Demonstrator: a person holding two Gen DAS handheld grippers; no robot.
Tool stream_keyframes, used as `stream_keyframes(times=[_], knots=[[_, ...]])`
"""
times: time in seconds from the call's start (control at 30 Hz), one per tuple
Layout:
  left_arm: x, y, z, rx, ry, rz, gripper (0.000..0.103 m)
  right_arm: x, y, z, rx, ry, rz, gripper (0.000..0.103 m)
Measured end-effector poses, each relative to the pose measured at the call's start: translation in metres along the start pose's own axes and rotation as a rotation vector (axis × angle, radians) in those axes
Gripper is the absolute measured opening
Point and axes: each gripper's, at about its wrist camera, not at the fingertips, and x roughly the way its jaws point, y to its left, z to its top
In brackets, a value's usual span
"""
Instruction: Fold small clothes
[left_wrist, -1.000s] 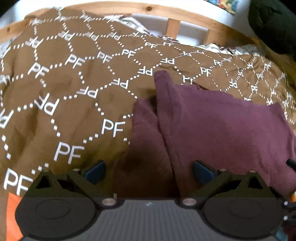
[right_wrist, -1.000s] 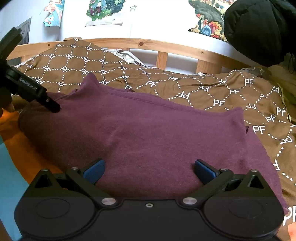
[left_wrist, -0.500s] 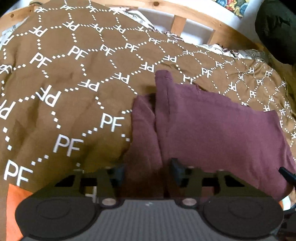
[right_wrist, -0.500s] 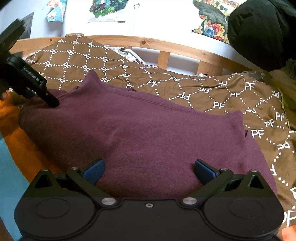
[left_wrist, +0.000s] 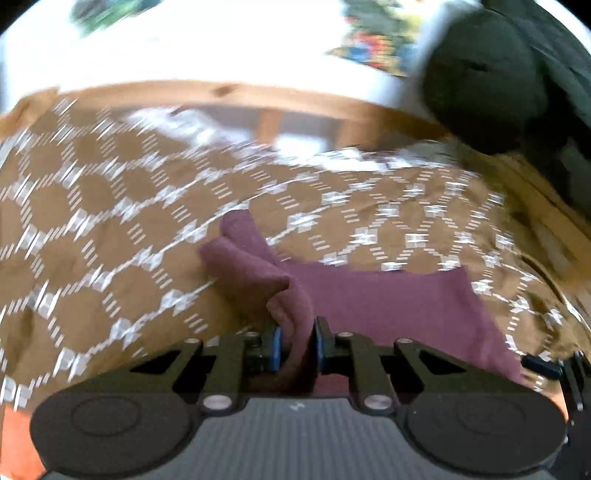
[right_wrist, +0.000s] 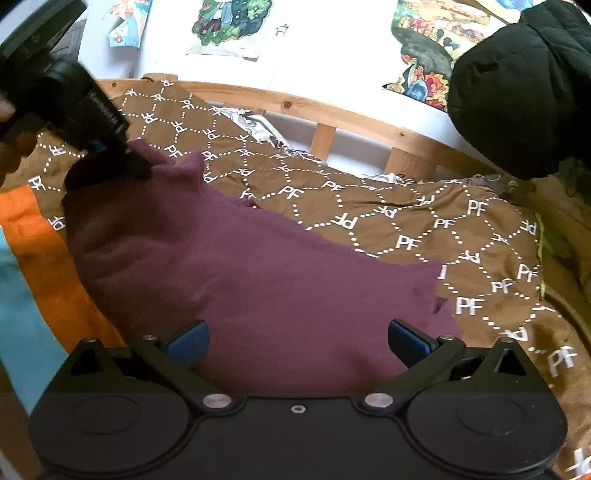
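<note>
1 maroon garment (right_wrist: 258, 273) lies spread on the brown PF-patterned blanket (right_wrist: 424, 229) of a bed, with 1 bunched corner lifted at its far left end. The left gripper (left_wrist: 296, 345) has its 2 fingers (left_wrist: 275, 349) closed tight on that raised fold, the cloth pinched between the blue pads; its view is motion-blurred. From the right wrist view the left gripper (right_wrist: 110, 147) shows at the garment's upper left corner. The right gripper (right_wrist: 297, 343) hangs over the near edge of the garment with its 2 fingers (right_wrist: 186, 341) spread wide, holding nothing. Behind the blanket runs 1 wooden bed rail (right_wrist: 332, 114), and 1 black bundle (right_wrist: 517, 92) sits at the upper right, before a white wall with 3 colourful posters (right_wrist: 229, 22)
</note>
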Motion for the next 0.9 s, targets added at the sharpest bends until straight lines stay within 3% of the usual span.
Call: stream_keyframes(times=[0.13, 0.3, 0.57, 0.67, 0.83, 0.9], knots=[[0.007, -0.062, 0.013, 0.096, 0.01, -0.054, 0.017, -0.021, -0.036, -0.008, -0.028, 0.0, -0.086, 0.102], [0.024, -0.127, 0.0, 0.211, 0.05, -0.096, 0.017, -0.035, -0.085, -0.03, 0.071, 0.023, -0.207, 0.102], [0.049, -0.167, -0.044, 0.284, 0.093, -0.046, 0.019, -0.031, -0.138, -0.048, 0.265, 0.052, -0.232, 0.102], [0.049, -0.167, -0.056, 0.28, 0.106, -0.078, 0.031, -0.027, -0.14, -0.052, 0.287, 0.049, -0.226, 0.102], [0.034, -0.163, -0.065, 0.289, 0.073, -0.13, 0.066, -0.027, -0.138, -0.052, 0.306, -0.002, -0.219, 0.102], [0.023, -0.164, -0.067, 0.305, 0.045, -0.128, 0.087, -0.027, -0.137, -0.052, 0.318, -0.028, -0.222, 0.102]])
